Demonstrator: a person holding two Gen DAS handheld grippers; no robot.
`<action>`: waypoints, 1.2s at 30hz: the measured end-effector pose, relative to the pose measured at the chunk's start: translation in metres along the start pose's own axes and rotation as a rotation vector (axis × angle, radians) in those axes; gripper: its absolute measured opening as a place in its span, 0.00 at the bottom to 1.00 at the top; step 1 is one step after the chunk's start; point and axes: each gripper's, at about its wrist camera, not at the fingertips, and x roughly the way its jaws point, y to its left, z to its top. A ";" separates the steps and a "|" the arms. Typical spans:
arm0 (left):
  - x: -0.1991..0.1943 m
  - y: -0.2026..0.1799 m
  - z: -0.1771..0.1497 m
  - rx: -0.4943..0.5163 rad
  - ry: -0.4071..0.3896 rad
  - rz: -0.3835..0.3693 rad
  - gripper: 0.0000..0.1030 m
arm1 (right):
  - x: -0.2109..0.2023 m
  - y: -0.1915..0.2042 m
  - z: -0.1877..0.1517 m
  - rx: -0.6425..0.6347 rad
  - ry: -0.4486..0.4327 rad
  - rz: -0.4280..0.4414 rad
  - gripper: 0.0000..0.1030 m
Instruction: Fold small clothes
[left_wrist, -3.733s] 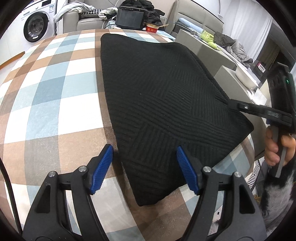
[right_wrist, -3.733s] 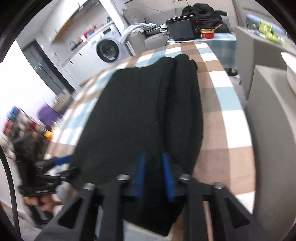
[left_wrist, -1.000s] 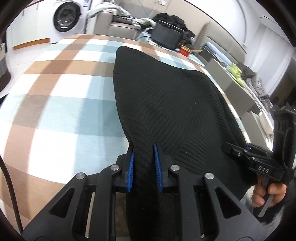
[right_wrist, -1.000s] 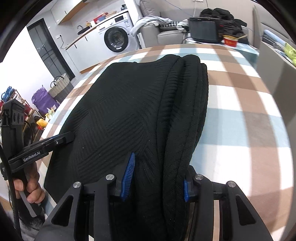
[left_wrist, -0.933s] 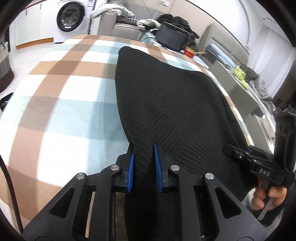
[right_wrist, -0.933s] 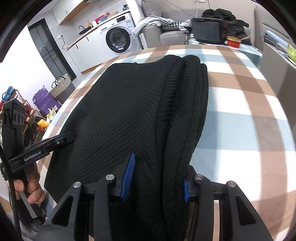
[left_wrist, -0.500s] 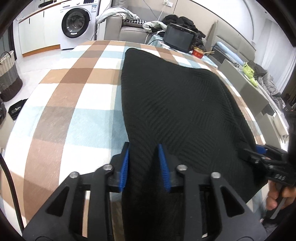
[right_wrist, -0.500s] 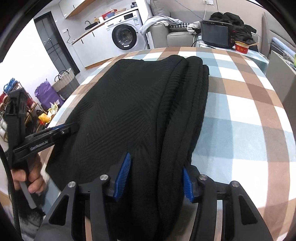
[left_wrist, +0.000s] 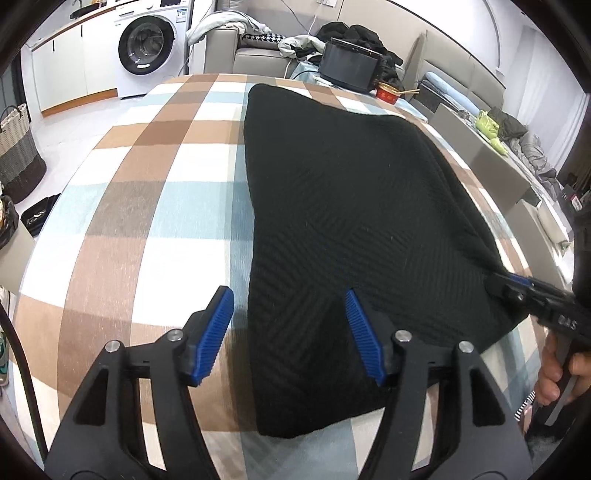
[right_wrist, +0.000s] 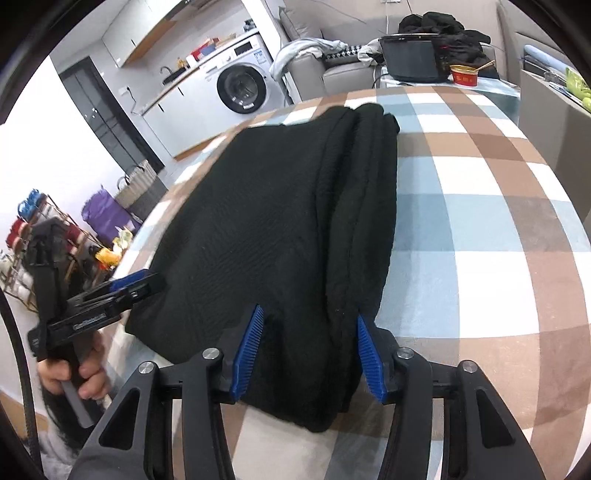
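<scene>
Left wrist view: we are hovering left gripper (left_wrist: 288, 332) and right gripper (right_wrist: 308, 349), both wide open, empty, straddling near corners of black knit garment (left_wrist: 351, 206) lying lengthwise away on checked tablecloth (left_wrist: 155, 192).

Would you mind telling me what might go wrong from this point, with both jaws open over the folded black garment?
1. The black knit garment has stacked layers along its right edge; the right gripper straddles them open, so closing may catch only some layers and spoil the fold.
2. The garment's near corner lies close to the edge of the checked tablecloth, so a pull toward the person might drag it off.
3. The left gripper is open over one corner only, so a lift there might skew the garment.
</scene>
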 end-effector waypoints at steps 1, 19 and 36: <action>0.001 0.000 -0.001 0.001 0.002 -0.001 0.59 | 0.002 0.001 0.000 -0.010 -0.008 -0.004 0.37; 0.024 -0.011 0.027 0.035 -0.046 0.034 0.26 | 0.030 0.001 0.028 -0.001 -0.045 -0.040 0.23; -0.038 -0.005 0.006 0.065 -0.322 0.080 1.00 | -0.034 0.005 0.002 -0.154 -0.234 -0.080 1.00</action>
